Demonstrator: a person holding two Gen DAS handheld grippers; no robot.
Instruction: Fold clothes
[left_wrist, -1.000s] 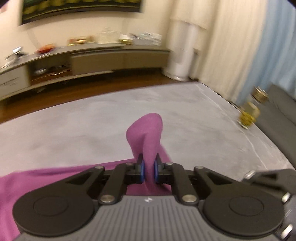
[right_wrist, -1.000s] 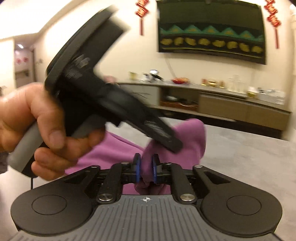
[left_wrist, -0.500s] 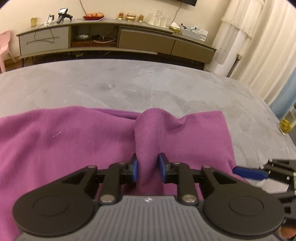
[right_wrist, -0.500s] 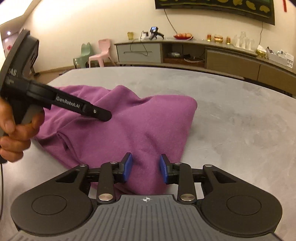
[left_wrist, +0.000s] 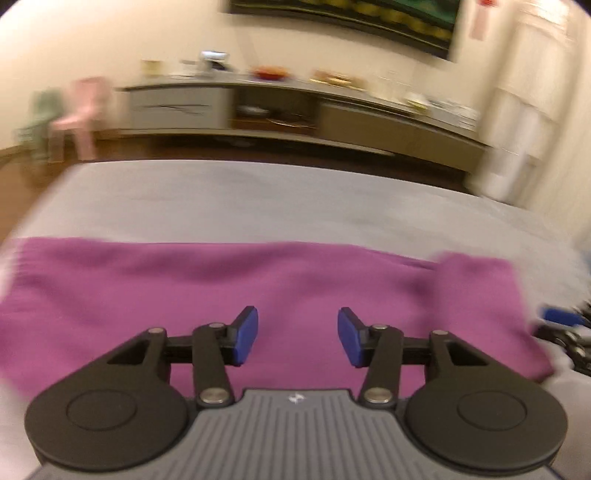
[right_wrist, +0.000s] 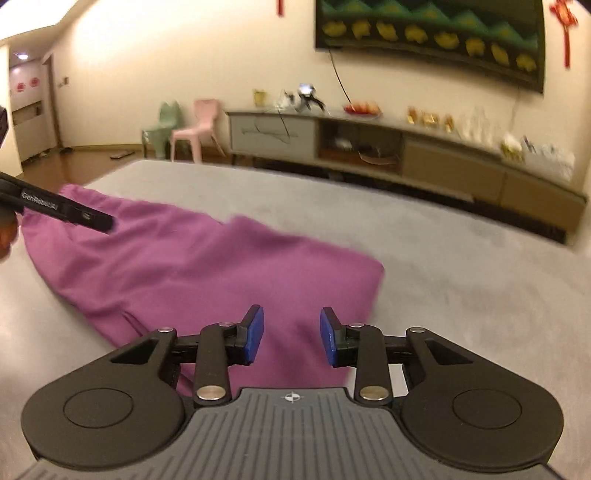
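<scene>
A purple garment (left_wrist: 258, 288) lies folded and flat on the grey table (left_wrist: 258, 199). My left gripper (left_wrist: 297, 328) hovers over its near edge with its jaws opening; nothing is pinched between the blue pads, and the cloth lies below them. My right gripper (right_wrist: 291, 325) stands open over the garment's (right_wrist: 207, 266) right end, pads clear of the fabric. In the right wrist view, one black finger of the left gripper (right_wrist: 66, 212) reaches in over the cloth's far left end. The right gripper's blue pad (left_wrist: 557, 315) shows at the right edge of the left wrist view.
Bare grey table (right_wrist: 443, 258) stretches beyond and to the right of the garment. A long low sideboard (right_wrist: 369, 147) with small items runs along the far wall. A pink chair (right_wrist: 199, 125) and a green chair (right_wrist: 166, 125) stand at its left end.
Both grippers let go of the raised purple folds and opened. The cloth dropped flat on the table. The left gripper swung left along the garment and rolled.
</scene>
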